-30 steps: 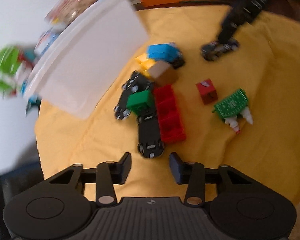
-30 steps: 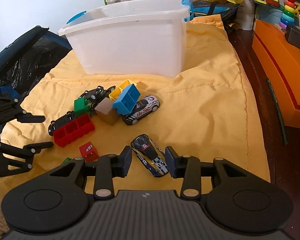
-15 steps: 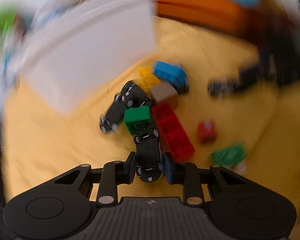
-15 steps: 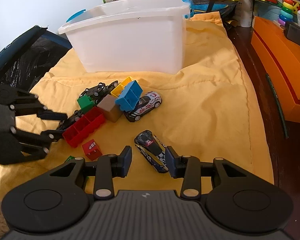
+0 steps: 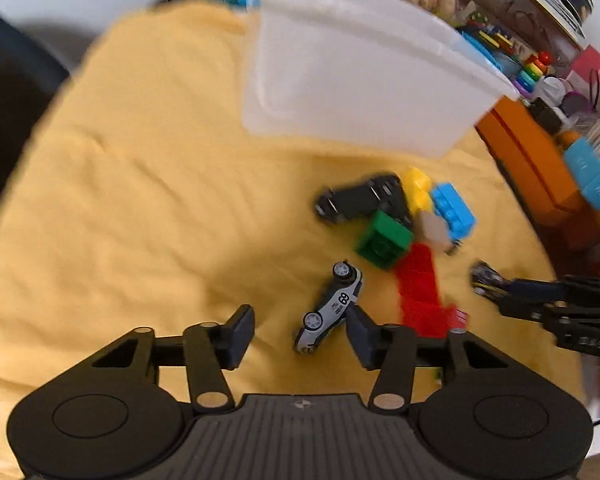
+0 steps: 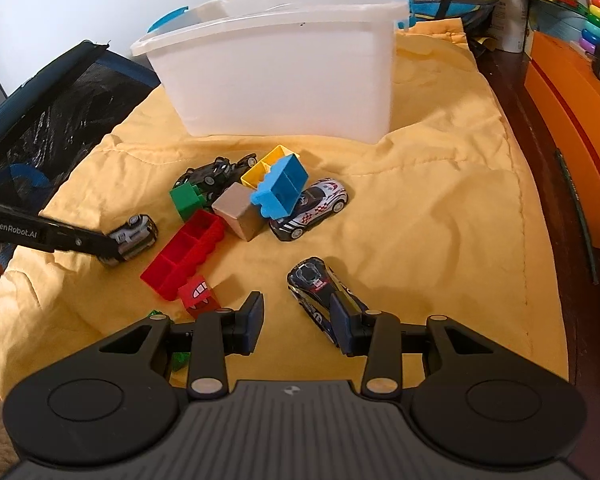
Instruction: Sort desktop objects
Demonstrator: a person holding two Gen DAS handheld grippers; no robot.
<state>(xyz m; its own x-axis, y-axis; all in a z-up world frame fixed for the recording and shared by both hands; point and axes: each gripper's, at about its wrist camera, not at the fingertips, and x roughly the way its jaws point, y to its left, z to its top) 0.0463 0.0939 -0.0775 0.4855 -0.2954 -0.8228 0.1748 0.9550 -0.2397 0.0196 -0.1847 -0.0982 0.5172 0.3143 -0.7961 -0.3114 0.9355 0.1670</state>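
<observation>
My left gripper is open; a grey toy car numbered 68 lies on its side against the right finger. In the right wrist view the same car sits at the left gripper's tip. My right gripper is open, and a dark blue racing car lies by its right finger. A pile of blocks, red, green, tan, blue and yellow, lies on the yellow cloth with a black car and a white car.
A white plastic bin stands behind the pile. A small red block with a face lies by my right gripper's left finger. An orange box and a stacking-ring toy sit at the right; a black bag lies at the left.
My left gripper closed around the grey car, then opened; the car now lies on its side, away from the pile. My right gripper opened wider by the dark blue car.
</observation>
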